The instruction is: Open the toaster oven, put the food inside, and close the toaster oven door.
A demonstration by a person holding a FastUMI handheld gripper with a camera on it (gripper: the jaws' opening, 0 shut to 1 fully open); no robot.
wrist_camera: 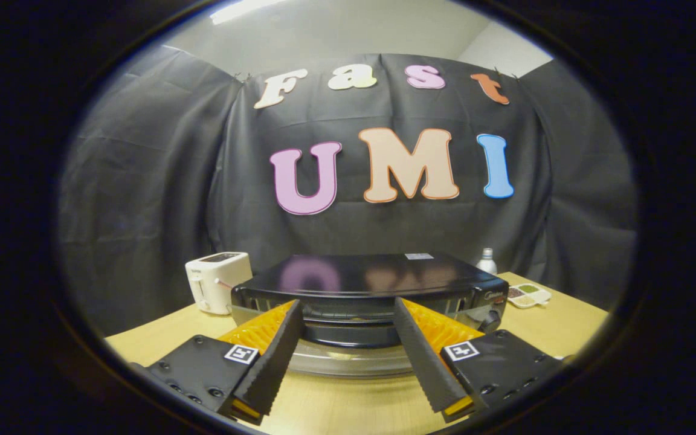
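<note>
Pale wood-grain desk point(354, 411) carries every item observed and runs back to the black cloth wall point(142, 181) of the booth.

Toaster oven point(372, 284): black, glossy top, largest item on the desk. It sits just ahead of the fingers, centred on the gap between them. Its curved front door point(348, 356), with a silvery lower band, faces the camera and lies directly beyond the fingertips. Whether the door is fully shut or slightly ajar cannot be told from this angle. A dark control knob point(492, 319) shows at the oven's right front corner. No food item can be identified.

Gripper point(357, 402): fingers spread wide apart, nothing between them except bare desk and the oven front beyond. The left finger point(272, 362) and right finger point(426, 362) both point toward the oven door; contact with the door cannot be confirmed.

White slot toaster point(215, 281): upright on the desk, just beside the oven's left rear corner, apart from it.

Sectioned white dish point(528, 296): on the desk to the right of the oven, near its right side, holding small portions in green and brown tones; contents too small to identify.

Silvery bottle point(487, 261): upright behind the oven's right rear corner, partly hidden by it.
</note>
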